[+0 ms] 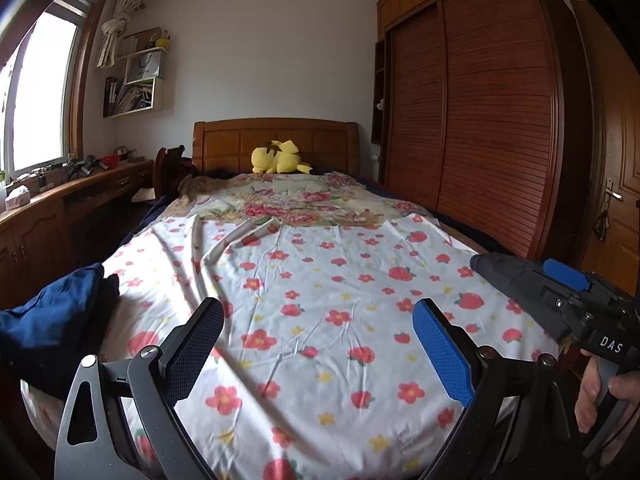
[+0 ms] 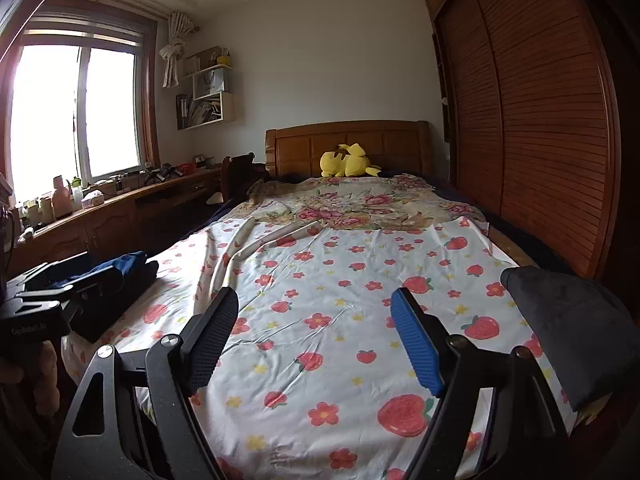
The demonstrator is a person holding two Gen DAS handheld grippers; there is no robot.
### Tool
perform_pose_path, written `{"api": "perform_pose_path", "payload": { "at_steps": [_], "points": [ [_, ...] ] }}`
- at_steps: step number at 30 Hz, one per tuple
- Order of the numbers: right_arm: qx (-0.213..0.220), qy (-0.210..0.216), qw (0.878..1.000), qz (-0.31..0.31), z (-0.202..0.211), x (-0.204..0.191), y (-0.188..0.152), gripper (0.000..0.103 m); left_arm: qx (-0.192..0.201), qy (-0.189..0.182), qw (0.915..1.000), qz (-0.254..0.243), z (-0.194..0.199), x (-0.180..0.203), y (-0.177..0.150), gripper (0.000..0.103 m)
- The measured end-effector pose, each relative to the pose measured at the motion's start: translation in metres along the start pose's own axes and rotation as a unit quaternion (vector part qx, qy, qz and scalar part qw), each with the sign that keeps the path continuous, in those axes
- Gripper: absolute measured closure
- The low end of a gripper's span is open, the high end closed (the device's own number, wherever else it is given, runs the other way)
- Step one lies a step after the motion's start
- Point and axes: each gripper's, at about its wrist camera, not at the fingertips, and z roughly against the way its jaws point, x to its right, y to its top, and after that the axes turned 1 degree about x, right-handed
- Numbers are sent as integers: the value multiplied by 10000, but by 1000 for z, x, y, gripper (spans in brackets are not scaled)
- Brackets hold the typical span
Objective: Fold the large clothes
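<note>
Navy folded clothes [image 1: 52, 312] sit at the bed's [image 1: 320, 360] left edge while both grippers, left [image 1: 318, 344] and right [image 2: 314, 338], hover with fingers spread, holding nothing, seemingly ready for another garment.

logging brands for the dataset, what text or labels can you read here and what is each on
"DAS": on the body of the right tool, seen from the left wrist view.
"GenRobot.AI": on the body of the left tool, seen from the right wrist view; small and faint, so this reading is uncertain.
Print on the white bag on the wall shelf: too small to read.
</note>
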Motion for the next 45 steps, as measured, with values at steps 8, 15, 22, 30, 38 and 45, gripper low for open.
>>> {"api": "perform_pose_path", "payload": {
  "at_steps": [8, 15, 22, 30, 38, 45],
  "points": [
    [-5, 76, 10000, 7, -1, -2, -5, 24, 10, 39, 10000, 16, 1, 4, -3, 7],
    [-12, 70, 10000, 16, -2, -2, -6, 24, -17, 80, 10000, 18, -4, 5, -3, 7],
    [-9, 48, 10000, 15, -3, -1, -8, 24, -20, 109, 9999, 18, -3, 6, -3, 7],
    [-7, 57, 10000, 6, -4, 0, -9, 24, -10, 125, 9999, -15, -3, 8, -5, 7],
    [2, 21, 10000, 13, -3, -2, -10, 24, 11, 119, 9999, -9, 0, 7, -6, 7],
    [9, 20, 10000, 16, -3, -1, -10, 24, 30, 114, 9999, -5, 2, 6, -6, 7]
  ]
}}
